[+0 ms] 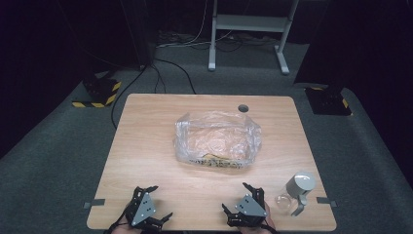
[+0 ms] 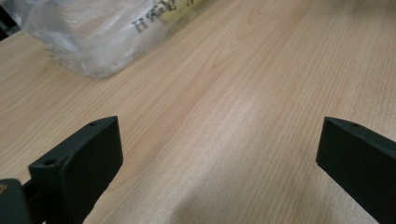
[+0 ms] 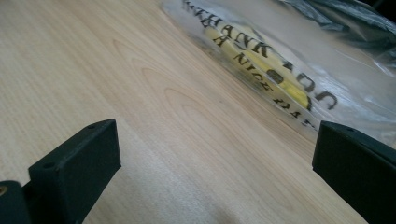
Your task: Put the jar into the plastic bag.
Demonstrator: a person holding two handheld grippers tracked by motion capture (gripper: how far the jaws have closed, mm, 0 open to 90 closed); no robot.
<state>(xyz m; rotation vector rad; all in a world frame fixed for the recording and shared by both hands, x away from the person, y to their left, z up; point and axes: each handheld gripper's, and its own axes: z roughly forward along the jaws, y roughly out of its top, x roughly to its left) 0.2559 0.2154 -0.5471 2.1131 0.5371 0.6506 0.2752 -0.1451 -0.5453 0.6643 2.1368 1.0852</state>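
Note:
A clear plastic bag [image 1: 216, 139] with black print and a yellow patch lies open in the middle of the wooden table [image 1: 146, 146]. My left gripper [image 1: 155, 203] rests at the table's front edge, left of centre, jaws wide open over bare wood. In the left gripper view the bag [image 2: 102, 32] lies ahead at the upper left of the gripper [image 2: 219, 149]. My right gripper [image 1: 241, 197] sits at the front edge right of centre, open and holding nothing. In the right gripper view the bag's printed side [image 3: 280, 70] is just ahead of the gripper [image 3: 215, 151].
A clear glass jar with a grey lid [image 1: 296, 192] lies at the front right of the table, close to my right gripper. A round cable hole [image 1: 243, 108] is at the table's far edge. Beyond the table are a desk frame [image 1: 248, 29] and floor cables.

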